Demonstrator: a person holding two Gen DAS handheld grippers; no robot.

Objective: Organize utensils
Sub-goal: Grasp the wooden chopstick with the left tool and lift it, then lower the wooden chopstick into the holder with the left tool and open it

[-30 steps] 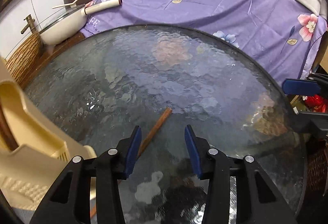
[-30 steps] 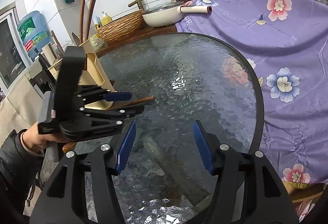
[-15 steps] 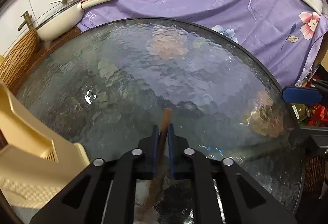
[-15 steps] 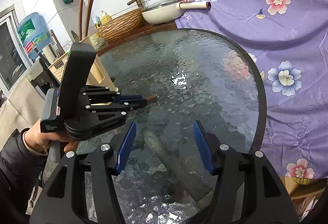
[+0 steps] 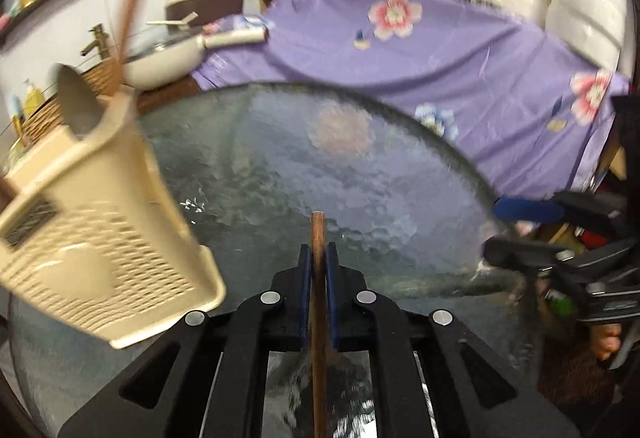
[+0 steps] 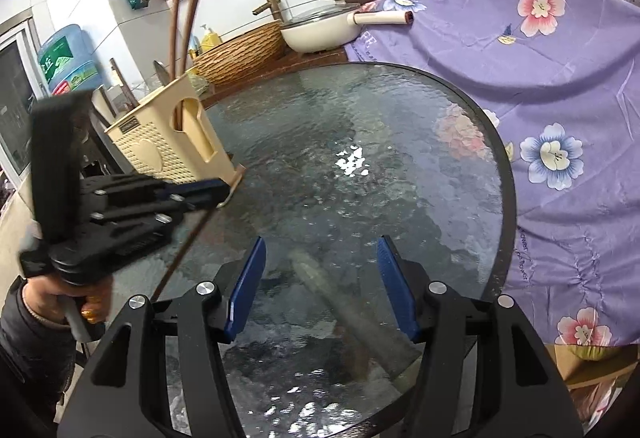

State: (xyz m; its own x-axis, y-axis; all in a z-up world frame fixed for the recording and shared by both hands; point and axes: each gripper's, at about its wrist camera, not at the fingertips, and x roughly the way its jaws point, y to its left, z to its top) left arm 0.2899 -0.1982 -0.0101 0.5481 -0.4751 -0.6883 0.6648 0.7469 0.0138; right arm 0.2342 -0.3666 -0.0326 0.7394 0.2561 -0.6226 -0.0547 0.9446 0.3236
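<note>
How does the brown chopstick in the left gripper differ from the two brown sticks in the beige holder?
The held chopstick is clamped in the left gripper, while the two sticks rest loose inside the utensil holder. The held chopstick slants, its thin end low near the glass table; the two sticks stand nearly upright. It is single; they are a pair side by side. All three are long, slim and brown.

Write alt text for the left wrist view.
The left gripper clamps a brown wooden chopstick between its blue fingers, above a round textured glass table. A beige perforated utensil holder stands at left; purple floral cloth lies behind.
</note>
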